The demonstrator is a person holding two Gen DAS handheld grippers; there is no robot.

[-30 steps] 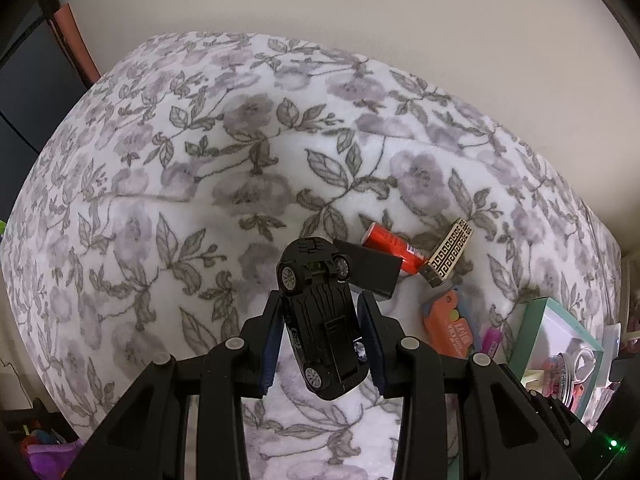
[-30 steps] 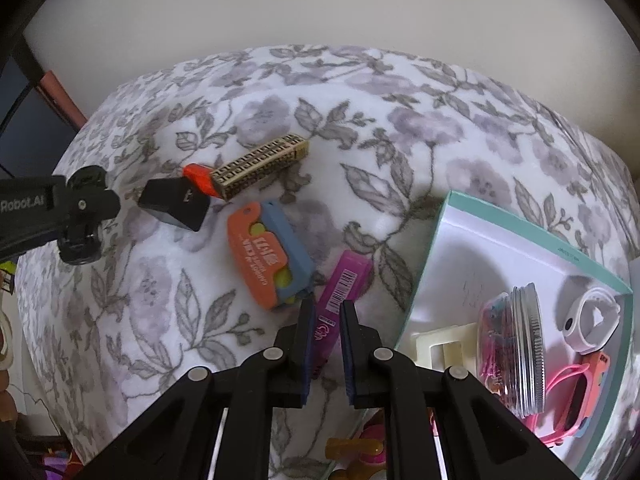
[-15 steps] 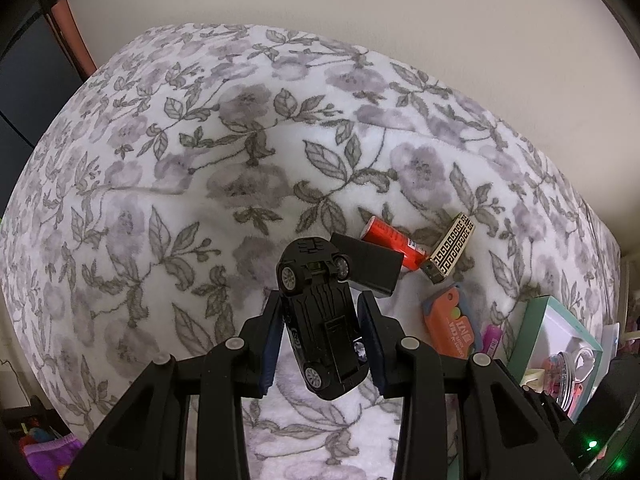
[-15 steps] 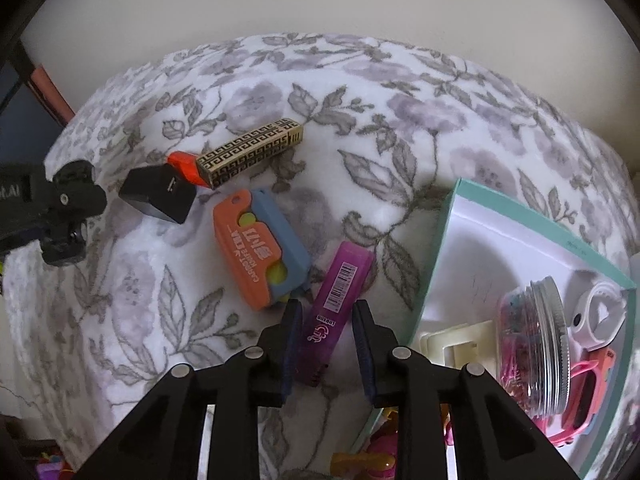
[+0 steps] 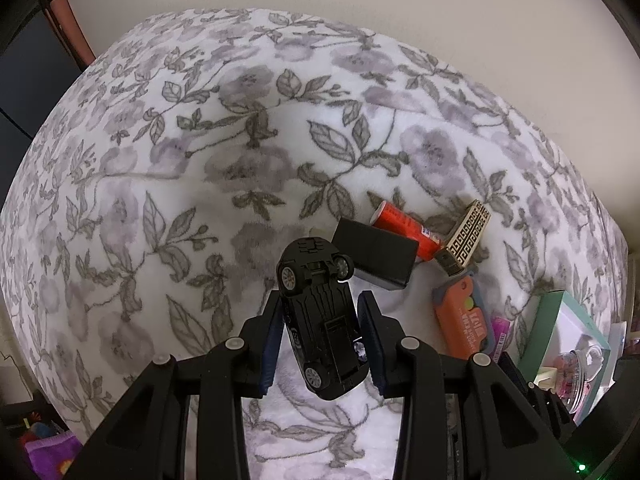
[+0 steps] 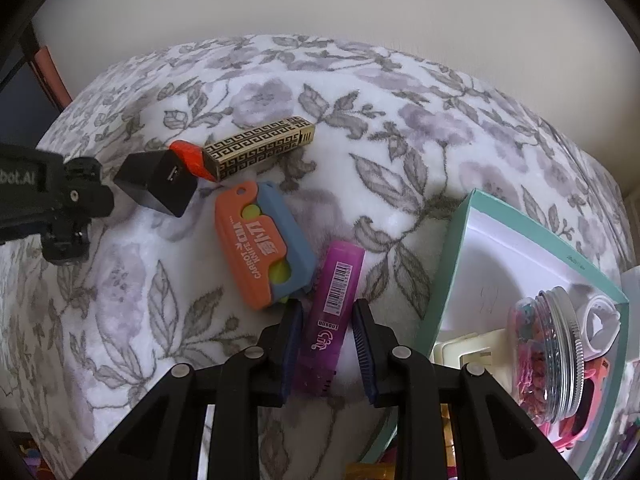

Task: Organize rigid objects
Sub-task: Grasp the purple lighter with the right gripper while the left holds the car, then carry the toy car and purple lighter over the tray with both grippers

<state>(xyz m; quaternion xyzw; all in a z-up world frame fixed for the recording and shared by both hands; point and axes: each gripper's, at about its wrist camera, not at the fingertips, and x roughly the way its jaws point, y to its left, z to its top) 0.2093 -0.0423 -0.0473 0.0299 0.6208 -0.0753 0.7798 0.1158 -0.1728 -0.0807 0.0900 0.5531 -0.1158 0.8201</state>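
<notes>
Left claw (image 5: 322, 344) pinches our black toy car (image 5: 320, 320), belly-up, above the floral bed (image 5: 180, 160). Right claw (image 6: 326, 350) is spread, straddling the purple case (image 6: 332, 312) lying beside the teal box (image 6: 452, 264).

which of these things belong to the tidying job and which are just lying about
In play:
black toy car, gripped upside down by left gripper
purple barcoded case, between open right gripper
teal-rimmed white box

Lying about:
floral fleece blanket
dark cabinet
</notes>
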